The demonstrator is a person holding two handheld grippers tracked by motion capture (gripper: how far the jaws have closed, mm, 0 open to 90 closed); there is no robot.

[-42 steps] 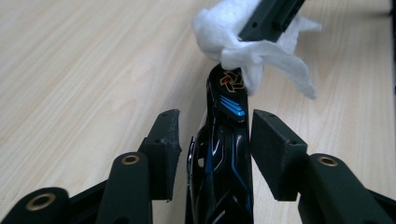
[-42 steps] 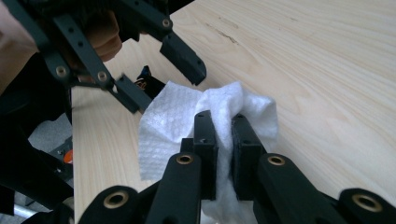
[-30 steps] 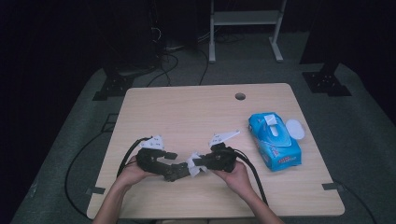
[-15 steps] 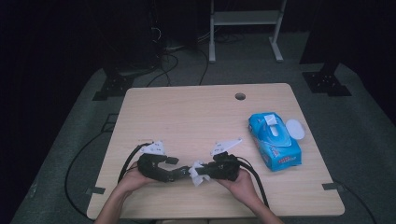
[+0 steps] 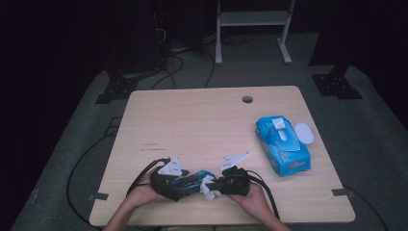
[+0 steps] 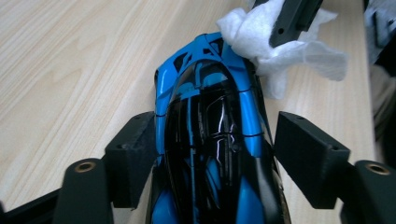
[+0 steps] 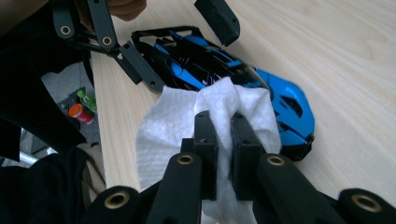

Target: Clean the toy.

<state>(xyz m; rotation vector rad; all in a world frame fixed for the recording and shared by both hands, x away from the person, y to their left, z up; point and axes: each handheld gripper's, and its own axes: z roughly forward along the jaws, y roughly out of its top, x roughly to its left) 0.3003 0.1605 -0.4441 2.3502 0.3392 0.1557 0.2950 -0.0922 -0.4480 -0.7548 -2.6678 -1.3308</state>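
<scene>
No brand or lettering can be read on the blue toy car [image 6: 210,140]; print on the blue wipes pack [image 5: 282,145] at the right of the tabletop [image 5: 192,120] is too small in the high view to be made out. The car lies near the front edge of the tabletop, between the pads of the left gripper [image 6: 215,154] — its jaws have just been opening, and a gap is seen beside each flank, so the car is released. The car's rear is cut off at the bottom of the left gripper view. The right gripper [image 7: 223,140] is clenched on a white wipe [image 7: 177,126], pressed against the car's nose — the part beneath the wipe is hidden.
</scene>
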